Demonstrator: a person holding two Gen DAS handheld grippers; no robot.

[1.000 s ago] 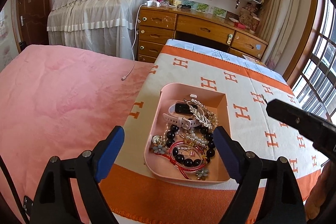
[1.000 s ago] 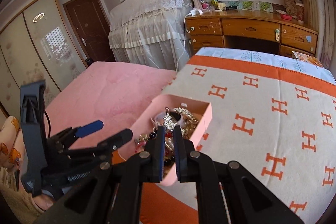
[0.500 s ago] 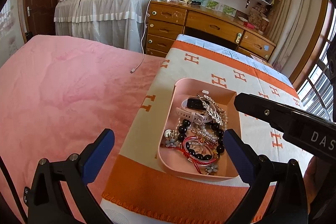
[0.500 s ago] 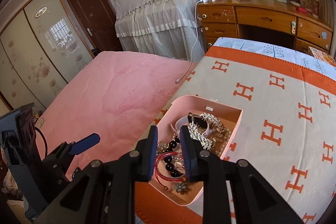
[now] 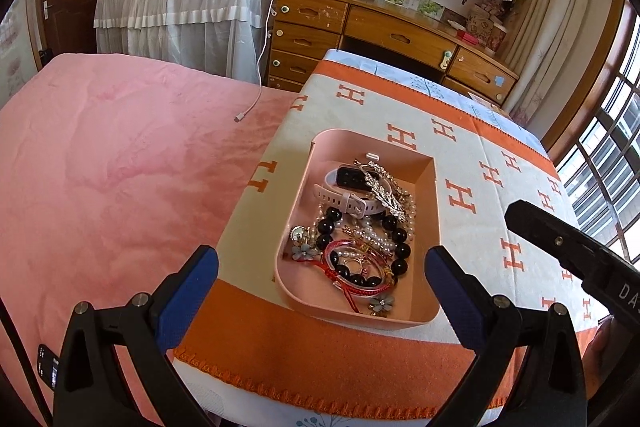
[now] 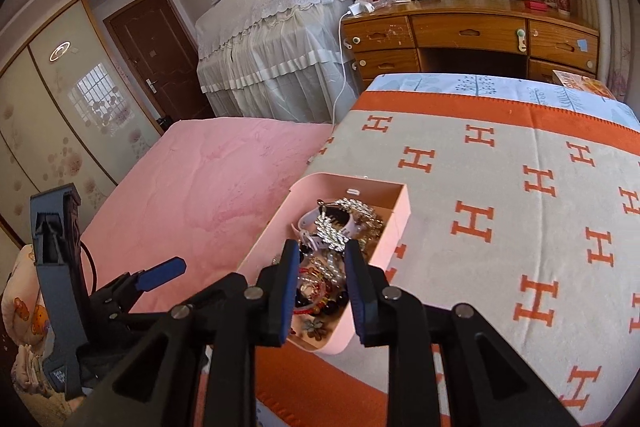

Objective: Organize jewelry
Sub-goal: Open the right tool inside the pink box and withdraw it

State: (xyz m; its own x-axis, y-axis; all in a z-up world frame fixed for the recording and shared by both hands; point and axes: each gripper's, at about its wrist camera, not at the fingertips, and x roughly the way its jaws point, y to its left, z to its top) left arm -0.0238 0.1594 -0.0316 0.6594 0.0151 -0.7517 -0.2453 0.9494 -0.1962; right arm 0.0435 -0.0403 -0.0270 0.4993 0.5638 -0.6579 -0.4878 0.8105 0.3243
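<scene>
A pink tray (image 5: 304, 183) sits on the orange-and-cream blanket (image 5: 472, 163), heaped with jewelry: a white smartwatch (image 5: 348, 187), a silver leaf hairpiece (image 5: 386, 193), a black bead bracelet (image 5: 396, 247), pearls and red bangles (image 5: 352, 259). My left gripper (image 5: 320, 291) is wide open, hovering before the tray's near end. My right gripper (image 6: 322, 283) is partly open and empty, above the tray's near end (image 6: 340, 343); it also shows at the right of the left wrist view (image 5: 568, 247).
A pink bedspread (image 5: 100, 167) lies left of the blanket, with a white charging cable (image 5: 256, 83) hanging onto it. A wooden desk (image 5: 380, 31) with drawers and bookshelves stands behind. A window (image 5: 604, 163) is at right.
My right gripper's fingers have opened from nearly shut to a wider gap and moved over the tray. My left gripper has stayed wide open, shifting slightly closer.
</scene>
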